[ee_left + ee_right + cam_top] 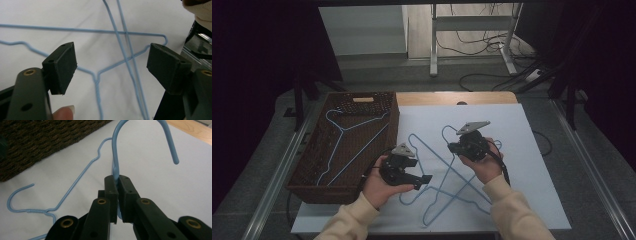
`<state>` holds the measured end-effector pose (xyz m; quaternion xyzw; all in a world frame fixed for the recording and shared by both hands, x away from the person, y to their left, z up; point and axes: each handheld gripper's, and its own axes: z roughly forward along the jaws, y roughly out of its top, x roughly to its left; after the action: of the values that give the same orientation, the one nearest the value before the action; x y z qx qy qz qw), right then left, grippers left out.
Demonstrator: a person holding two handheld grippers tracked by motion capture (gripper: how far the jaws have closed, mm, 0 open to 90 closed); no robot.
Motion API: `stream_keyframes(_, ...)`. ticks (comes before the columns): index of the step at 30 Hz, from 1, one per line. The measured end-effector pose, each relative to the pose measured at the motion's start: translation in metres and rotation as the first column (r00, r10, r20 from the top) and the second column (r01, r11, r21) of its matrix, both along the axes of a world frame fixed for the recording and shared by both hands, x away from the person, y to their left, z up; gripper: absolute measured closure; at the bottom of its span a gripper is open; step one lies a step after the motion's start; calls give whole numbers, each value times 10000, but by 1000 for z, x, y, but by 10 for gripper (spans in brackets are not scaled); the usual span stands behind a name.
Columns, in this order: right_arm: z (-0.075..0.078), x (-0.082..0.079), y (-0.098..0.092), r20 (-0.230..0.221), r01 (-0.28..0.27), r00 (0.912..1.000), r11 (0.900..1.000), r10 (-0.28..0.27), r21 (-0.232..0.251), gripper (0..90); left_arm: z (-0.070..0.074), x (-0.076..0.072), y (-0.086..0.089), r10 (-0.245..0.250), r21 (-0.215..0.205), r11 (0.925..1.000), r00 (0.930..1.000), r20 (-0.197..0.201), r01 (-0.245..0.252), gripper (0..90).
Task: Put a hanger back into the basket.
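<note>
right gripper [117,187]: clamped on the neck of one blue hanger [117,150], hook poking up past the tips | left gripper [112,67]: wide apart, hovering over second hanger [97,75] lying on white sheet [522,150] | basket [312,175]: left, third hanger [347,135] inside

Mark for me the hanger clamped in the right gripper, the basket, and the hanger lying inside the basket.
Clamped hanger [115,152]: right gripper view, on the hook's stem just above the shut jaws.
Basket [395,117]: high view, on its right wall.
Hanger in basket [343,131]: high view, at the neck where its arms meet.
</note>
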<state>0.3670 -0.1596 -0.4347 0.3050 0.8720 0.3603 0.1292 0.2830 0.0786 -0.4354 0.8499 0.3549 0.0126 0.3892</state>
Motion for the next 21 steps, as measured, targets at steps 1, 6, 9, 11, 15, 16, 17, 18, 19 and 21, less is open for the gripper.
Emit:
stream_keyframes(1,0,-1,0,-1,29,10000,10000,-29,15,859,-2,1,-5,-33,16,10000,9999,-100,33,237)
stream_keyframes(6,1,-3,-3,2,108,9999,9999,-108,110,860,-15,8,-26,-153,63,9999,9987,-482,157,254)
stream_keyframes(9,2,-4,-5,7,215,9998,9996,-216,183,860,-23,12,-36,-170,119,9998,9978,-638,178,272)
stream_keyframes(11,2,-4,-6,14,227,9997,9995,-227,237,860,-29,14,-41,-165,123,9998,9969,-766,175,295)
stream_keyframes(15,3,-5,-6,-40,330,9995,9988,-329,350,860,-40,20,-49,-77,-9,10000,9932,-1166,76,363)
stream_keyframes(16,4,-5,-6,-41,332,9994,9987,-330,376,859,-43,21,-51,-68,-52,10000,9916,-1294,61,386)
stream_keyframes(17,4,-6,-6,-41,322,9995,9987,-321,391,859,-46,22,-52,-129,-65,9999,9893,-1452,121,413)
stream_keyframes(18,4,-6,-6,-40,315,9995,9986,-314,420,859,-49,23,-53,-142,-117,9999,9870,-1604,124,442)
stream_keyframes(19,4,-6,-6,-22,295,9996,9985,-295,453,859,-52,24,-54,-144,-75,9999,9858,-1675,133,472)
stream_keyframes(21,5,-6,-6,-53,277,9996,9983,-274,506,859,-56,26,-54,-112,-141,9999,9825,-1857,87,555)
